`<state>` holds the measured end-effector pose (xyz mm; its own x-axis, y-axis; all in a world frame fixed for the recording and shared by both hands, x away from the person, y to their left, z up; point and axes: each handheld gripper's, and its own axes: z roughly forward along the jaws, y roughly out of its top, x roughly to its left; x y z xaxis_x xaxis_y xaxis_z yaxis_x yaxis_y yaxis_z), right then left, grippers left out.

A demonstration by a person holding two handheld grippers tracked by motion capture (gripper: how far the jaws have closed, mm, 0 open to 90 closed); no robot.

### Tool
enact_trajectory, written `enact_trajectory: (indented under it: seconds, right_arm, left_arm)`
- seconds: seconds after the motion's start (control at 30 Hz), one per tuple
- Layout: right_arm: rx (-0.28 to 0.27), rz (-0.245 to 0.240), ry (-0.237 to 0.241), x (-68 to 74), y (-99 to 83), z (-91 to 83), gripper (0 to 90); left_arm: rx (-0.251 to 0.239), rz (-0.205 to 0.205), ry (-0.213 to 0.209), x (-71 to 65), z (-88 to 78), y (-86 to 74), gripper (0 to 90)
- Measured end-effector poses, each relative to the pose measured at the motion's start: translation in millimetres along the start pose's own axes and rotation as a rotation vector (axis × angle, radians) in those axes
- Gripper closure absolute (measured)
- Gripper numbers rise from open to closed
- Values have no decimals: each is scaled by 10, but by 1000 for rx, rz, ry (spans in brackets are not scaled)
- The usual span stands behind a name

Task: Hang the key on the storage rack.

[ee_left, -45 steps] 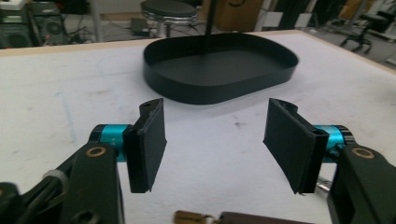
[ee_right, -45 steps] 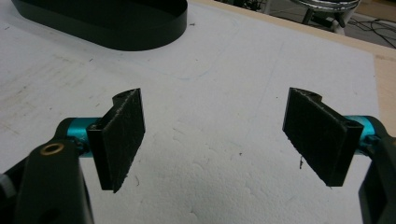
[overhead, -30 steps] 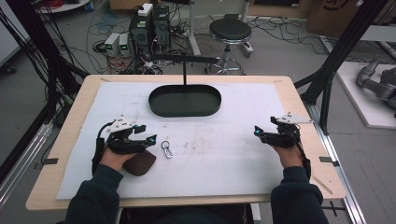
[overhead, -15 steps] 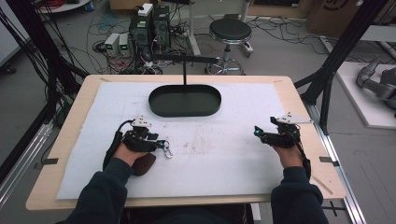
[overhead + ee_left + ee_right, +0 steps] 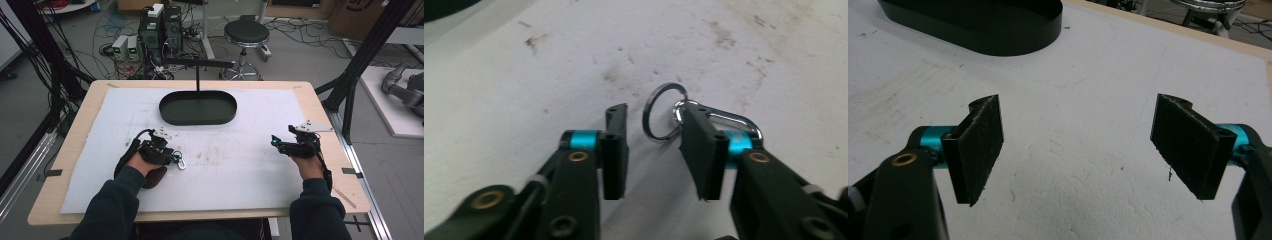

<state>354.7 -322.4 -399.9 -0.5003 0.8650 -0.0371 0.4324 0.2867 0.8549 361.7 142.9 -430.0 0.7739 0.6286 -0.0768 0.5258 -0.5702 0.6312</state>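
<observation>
A wooden table (image 5: 320,107) carries a white mat (image 5: 240,155), stained in its middle. A black oval tray (image 5: 198,108) sits at the mat's far centre, with a black T-shaped stand (image 5: 197,65) rising just behind it. The left gripper (image 5: 172,158) rests on the mat at the near left, its tip touching a small metal key ring and clip (image 5: 180,163) (too small here to tell how the jaws stand). A dark brown object (image 5: 156,176) lies under that forearm. The right gripper (image 5: 275,142) lies well apart at the right, pointing left.
</observation>
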Motion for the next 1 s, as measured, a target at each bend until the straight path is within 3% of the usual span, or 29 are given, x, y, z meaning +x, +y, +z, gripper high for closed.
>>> enact_trajectory:
  seconds: [0.07,0.17,0.23,0.43,0.8,0.87,0.97,1.0]
  right_arm:
    - [1,1,-2,-1,-1,-1,215]
    - [0,4,-4,-5,-4,-2,215]
    - [2,4,-3,-11,-6,-8,215]
    - [3,10,-10,-24,-16,-21,215]
    - [0,18,-17,-37,-25,-43,215]
    - [-1,18,-16,-34,-23,-41,215]
    - [-2,20,-16,-33,-20,-40,215]
    - [-2,20,-16,-34,-20,-40,215]
  left_arm:
    - [4,24,7,-22,9,4,681]
    - [6,28,8,-26,6,3,691]
    - [5,37,12,-26,2,2,756]
    - [-7,41,-16,-24,-10,-8,846]
    - [-107,-2,-57,20,-117,-46,877]
    - [-159,-19,-60,45,-174,-45,878]
    - [-182,-23,-54,57,-206,-44,878]
    - [-218,-25,-38,77,-248,-41,878]
